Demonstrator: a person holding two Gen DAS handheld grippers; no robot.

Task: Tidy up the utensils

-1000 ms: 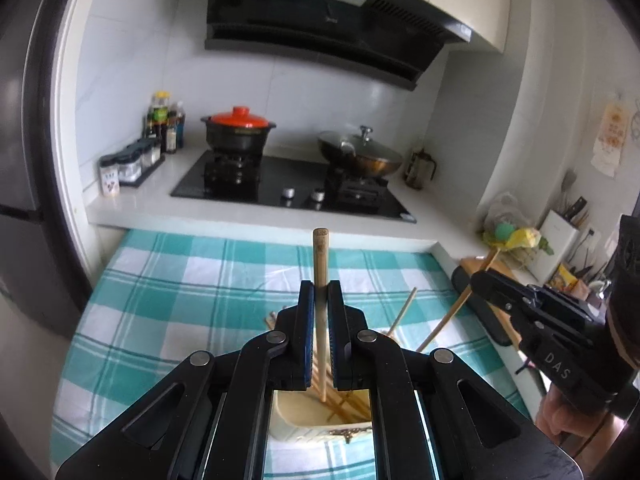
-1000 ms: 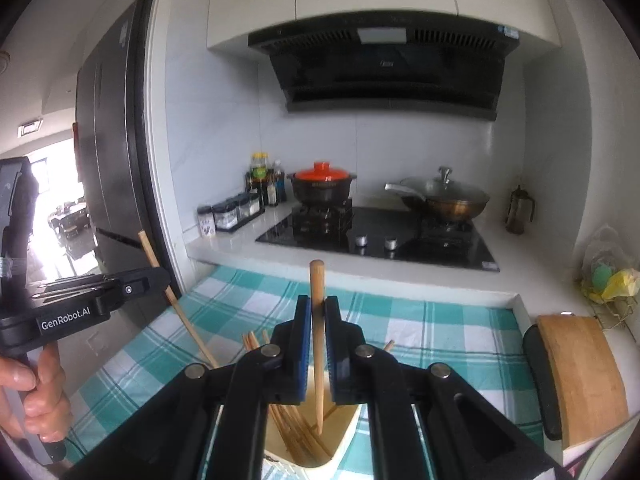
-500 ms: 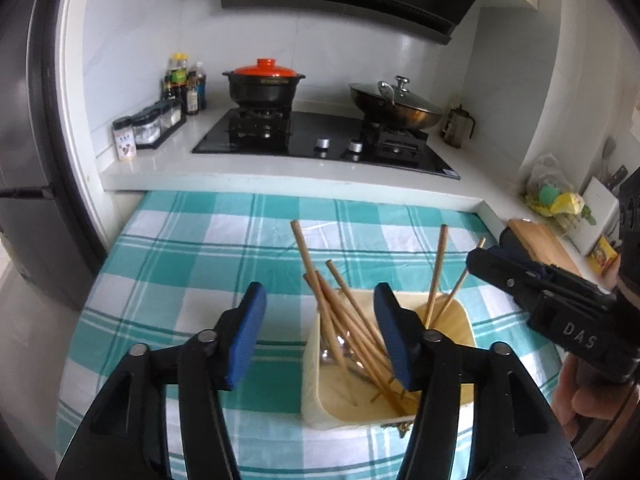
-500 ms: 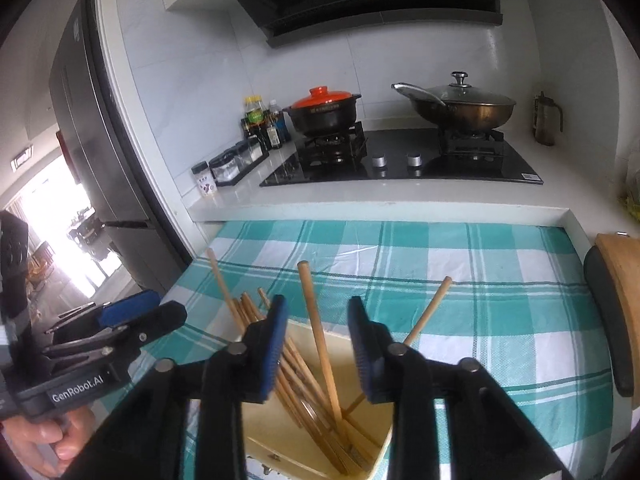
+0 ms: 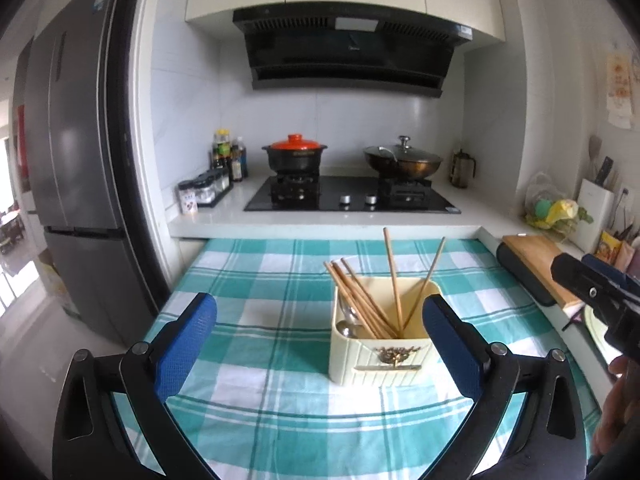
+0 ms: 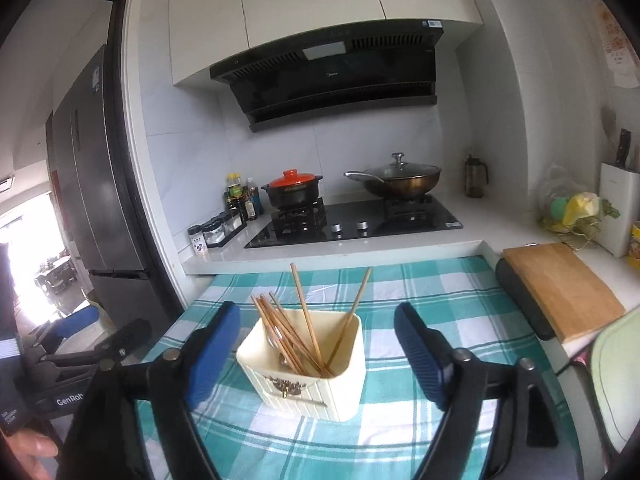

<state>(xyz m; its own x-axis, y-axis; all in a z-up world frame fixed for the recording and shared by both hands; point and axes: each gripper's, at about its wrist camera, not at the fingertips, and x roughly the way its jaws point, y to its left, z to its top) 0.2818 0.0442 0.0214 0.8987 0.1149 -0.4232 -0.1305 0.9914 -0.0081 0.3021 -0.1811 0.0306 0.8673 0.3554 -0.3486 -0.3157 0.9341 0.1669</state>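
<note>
Teal-and-white checked tablecloth [image 5: 256, 344] covers the table in front of the stove counter. Both hand-held tools raised above it, level, aimed at the stove wall. Left gripper [image 5: 320, 344] spread wide, nothing between its blue pads [image 5: 188, 346]; right gripper [image 6: 318, 354] likewise spread wide and holding nothing. Cream utensil holder [image 5: 380, 354] stands upright on the cloth, near centre, touching neither tool. Inside: wooden chopsticks [image 5: 362, 300], a bundle leaning left and two standing apart, plus metal spoons [image 5: 348, 322] at the left wall.
</note>
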